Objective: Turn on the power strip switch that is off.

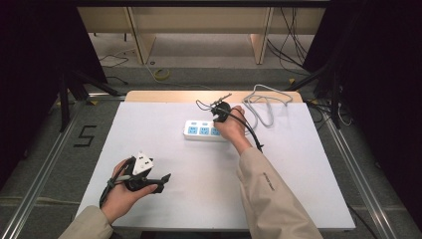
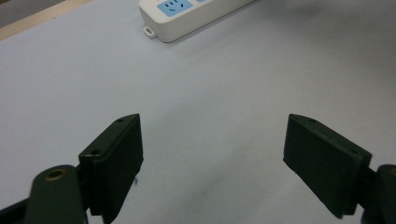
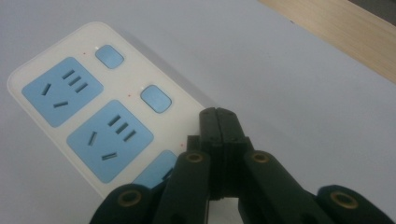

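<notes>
Right gripper view: closed jaws hide power strip's near end

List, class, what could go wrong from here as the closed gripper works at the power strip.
1. The right gripper, jaws shut, sits at the power strip's third switch; off-centre pressure may slip onto the casing.
2. The left gripper is open and apart from the strip, so a push could slide it across the table.

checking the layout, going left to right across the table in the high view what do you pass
left gripper, open, in the person's left hand → white power strip with blue sockets → right gripper, shut, at the strip's right end → coiled white cable
</notes>
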Tool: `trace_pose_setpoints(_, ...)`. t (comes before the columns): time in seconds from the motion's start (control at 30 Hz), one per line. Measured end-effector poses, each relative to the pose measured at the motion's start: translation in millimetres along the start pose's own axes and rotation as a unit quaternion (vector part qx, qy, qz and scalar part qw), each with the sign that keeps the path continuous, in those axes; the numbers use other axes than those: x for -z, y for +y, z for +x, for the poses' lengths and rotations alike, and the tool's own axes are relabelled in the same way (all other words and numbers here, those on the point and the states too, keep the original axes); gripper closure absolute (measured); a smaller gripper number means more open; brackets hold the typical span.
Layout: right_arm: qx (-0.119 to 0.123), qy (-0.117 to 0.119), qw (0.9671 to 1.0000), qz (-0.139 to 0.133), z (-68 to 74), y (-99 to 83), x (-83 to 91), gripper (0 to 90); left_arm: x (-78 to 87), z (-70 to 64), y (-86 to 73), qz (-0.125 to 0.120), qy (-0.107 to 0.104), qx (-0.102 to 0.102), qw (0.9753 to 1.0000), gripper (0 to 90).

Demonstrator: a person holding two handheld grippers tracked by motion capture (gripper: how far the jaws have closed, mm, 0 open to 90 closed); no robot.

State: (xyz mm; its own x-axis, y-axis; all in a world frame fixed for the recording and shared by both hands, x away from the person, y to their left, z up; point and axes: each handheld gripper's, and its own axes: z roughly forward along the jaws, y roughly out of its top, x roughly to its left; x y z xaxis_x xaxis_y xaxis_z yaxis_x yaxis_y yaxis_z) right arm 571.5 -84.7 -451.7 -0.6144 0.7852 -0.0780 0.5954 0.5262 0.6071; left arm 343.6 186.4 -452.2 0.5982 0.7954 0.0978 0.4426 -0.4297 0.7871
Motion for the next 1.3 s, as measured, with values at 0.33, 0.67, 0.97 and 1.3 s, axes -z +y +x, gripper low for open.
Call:
trace_pose_setpoints(0.33, -0.003, -0.003, 1.0000, -0.007, 1.1, -1.3, 0.2, 90.0, 0.5, 0.3, -0.1, -0.001, 0.001, 0.000, 1.0000, 19.7)
trace_pose_setpoints(0.67, -0.012, -0.006, 0.9999, -0.011, 2.6, -2.9, 0.7, 90.0, 0.7, 0.2, 0.0, -0.001, 0.002, -0.001, 1.0000, 19.7)
trace_pose_setpoints(0.97, -0.018, 0.006, 0.9998, -0.010, 3.0, -3.4, 3.4, 90.0, 0.6, 0.1, 0.1, -0.001, 0.001, -0.001, 1.0000, 19.8)
trace_pose_setpoints(1.3, -0.021, 0.013, 0.9991, -0.035, 1.1, -9.8, 14.3, 85.4, 0.5, -0.1, 0.2, 0.000, 0.001, -0.001, 1.0000, 19.8)
